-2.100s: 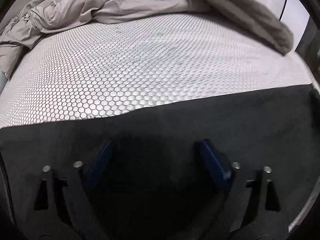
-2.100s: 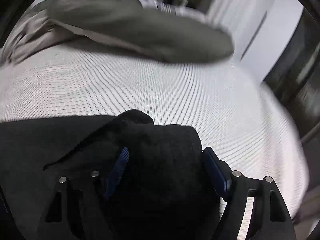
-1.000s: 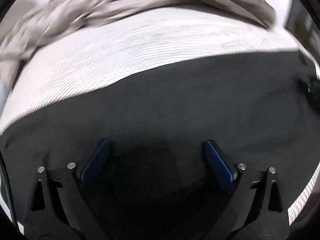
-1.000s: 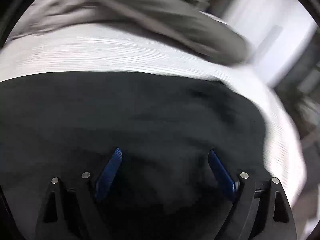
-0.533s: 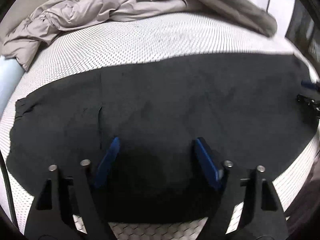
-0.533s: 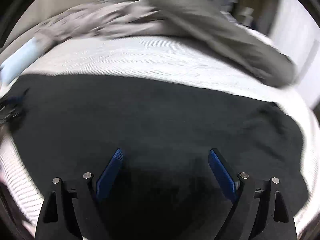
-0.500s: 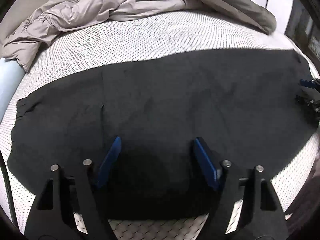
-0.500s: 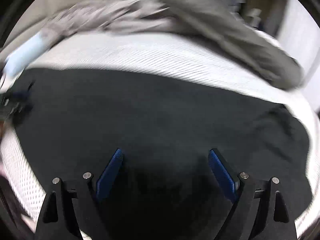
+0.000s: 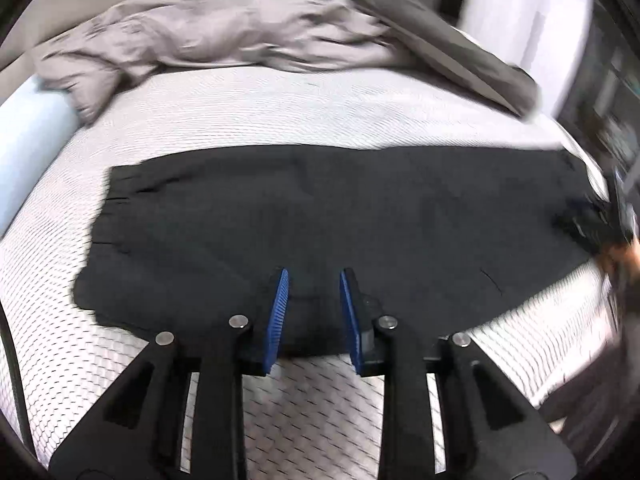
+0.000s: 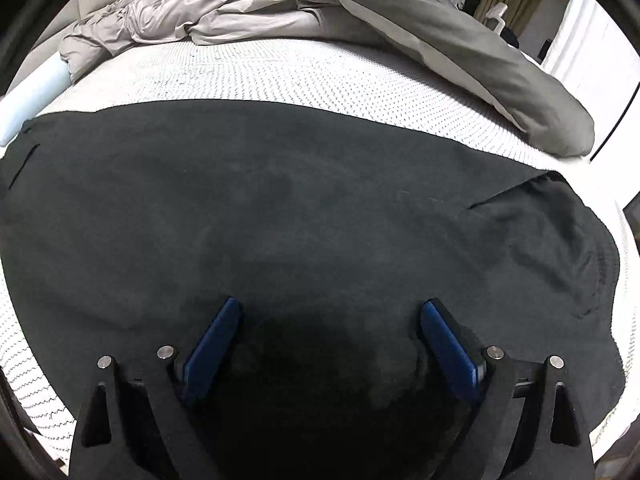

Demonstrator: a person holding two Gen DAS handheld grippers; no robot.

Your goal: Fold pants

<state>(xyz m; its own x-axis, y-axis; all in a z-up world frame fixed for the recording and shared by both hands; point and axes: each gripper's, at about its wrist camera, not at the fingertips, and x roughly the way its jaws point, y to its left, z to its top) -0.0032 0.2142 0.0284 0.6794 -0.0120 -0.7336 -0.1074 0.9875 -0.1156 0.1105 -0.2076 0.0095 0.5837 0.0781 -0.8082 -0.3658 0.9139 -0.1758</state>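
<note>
The black pants lie spread flat across the white patterned mattress; in the right wrist view the pants fill most of the frame, with a fold at their right end. My left gripper hangs above the pants' near edge, its blue pads a narrow gap apart with nothing between them. My right gripper is wide open and empty, close above the middle of the pants. The right gripper shows blurred at the right edge of the left wrist view.
A crumpled grey duvet lies across the far side of the bed, also in the right wrist view. A light blue pillow sits at the left. The mattress edge runs along the near side and right.
Both grippers have pulled back and up from the pants, so the whole garment shows. The left gripper's fingers have closed from wide open to a narrow gap.
</note>
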